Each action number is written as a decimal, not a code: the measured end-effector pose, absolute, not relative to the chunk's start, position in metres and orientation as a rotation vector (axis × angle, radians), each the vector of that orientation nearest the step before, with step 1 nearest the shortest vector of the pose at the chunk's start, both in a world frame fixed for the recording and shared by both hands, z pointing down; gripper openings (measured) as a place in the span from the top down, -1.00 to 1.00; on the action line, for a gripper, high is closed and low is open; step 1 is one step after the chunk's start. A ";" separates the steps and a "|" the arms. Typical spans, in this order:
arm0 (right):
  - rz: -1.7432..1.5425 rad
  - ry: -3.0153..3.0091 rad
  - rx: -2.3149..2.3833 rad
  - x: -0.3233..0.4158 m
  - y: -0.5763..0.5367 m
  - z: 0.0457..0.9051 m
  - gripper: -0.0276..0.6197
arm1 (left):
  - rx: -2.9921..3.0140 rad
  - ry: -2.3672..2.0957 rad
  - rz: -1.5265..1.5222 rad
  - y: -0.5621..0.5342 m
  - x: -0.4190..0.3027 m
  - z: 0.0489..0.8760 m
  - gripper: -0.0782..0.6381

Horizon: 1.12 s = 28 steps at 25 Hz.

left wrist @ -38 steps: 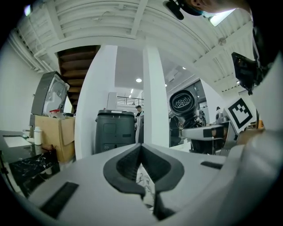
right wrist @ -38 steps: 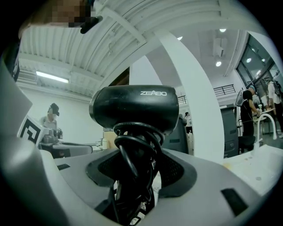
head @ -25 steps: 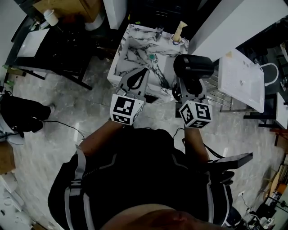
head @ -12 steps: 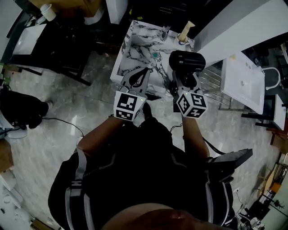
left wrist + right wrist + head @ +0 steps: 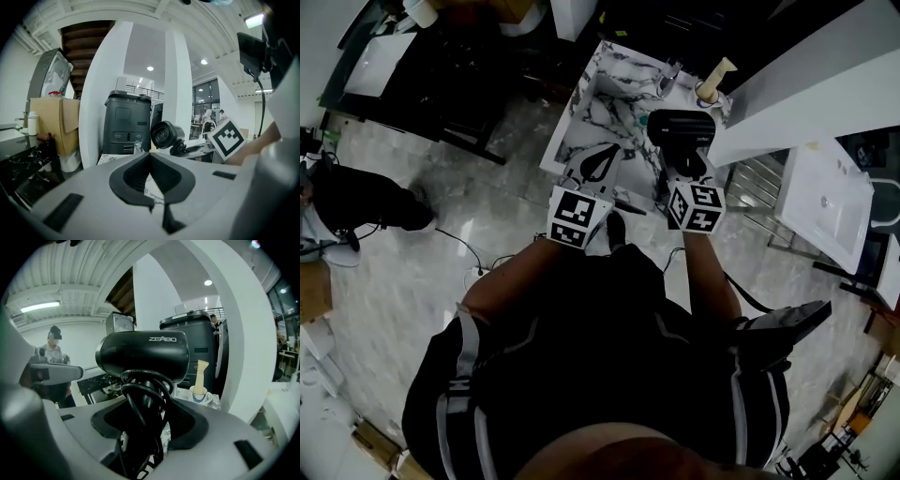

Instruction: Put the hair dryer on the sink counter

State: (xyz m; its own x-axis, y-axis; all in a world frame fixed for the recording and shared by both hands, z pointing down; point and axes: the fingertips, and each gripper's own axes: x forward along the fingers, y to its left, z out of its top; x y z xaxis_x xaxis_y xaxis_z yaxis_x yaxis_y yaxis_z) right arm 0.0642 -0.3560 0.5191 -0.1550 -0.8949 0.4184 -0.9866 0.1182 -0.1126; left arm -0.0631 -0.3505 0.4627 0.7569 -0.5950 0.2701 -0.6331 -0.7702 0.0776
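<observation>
Moved: both grippers have come forward toward the marble sink bench [image 5: 614,64]. The hair dryer [image 5: 680,127], off the bench's right edge a second ago, now hangs over its right-hand strip.
Right gripper [image 5: 680,167]: jaws stand wide but are clamped on the dryer's handle, with the cord coiled round it. I read that as a firm hold.
Left gripper [image 5: 600,155]: jaws closed together with nothing in them, over the basin's near edge.
Dryer axis: barrel lies crosswise in the frame above the jaws, and the handle runs back into them.
Cup [image 5: 710,89]: just beyond the barrel, upper right.
Bench under dryer: bare marble lies below and slightly ahead, so I'd lower with the right hand and stop short of the cup.
</observation>
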 end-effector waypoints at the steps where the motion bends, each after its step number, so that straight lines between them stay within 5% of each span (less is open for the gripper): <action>1: 0.537 -2.152 1.829 0.064 -0.362 0.525 0.16 | 2.785 -0.990 0.353 -0.355 -0.062 0.466 0.76; 28: 0.688 -2.074 1.234 0.026 -0.424 0.706 0.17 | 2.470 -1.204 0.535 -0.416 -0.073 0.556 0.76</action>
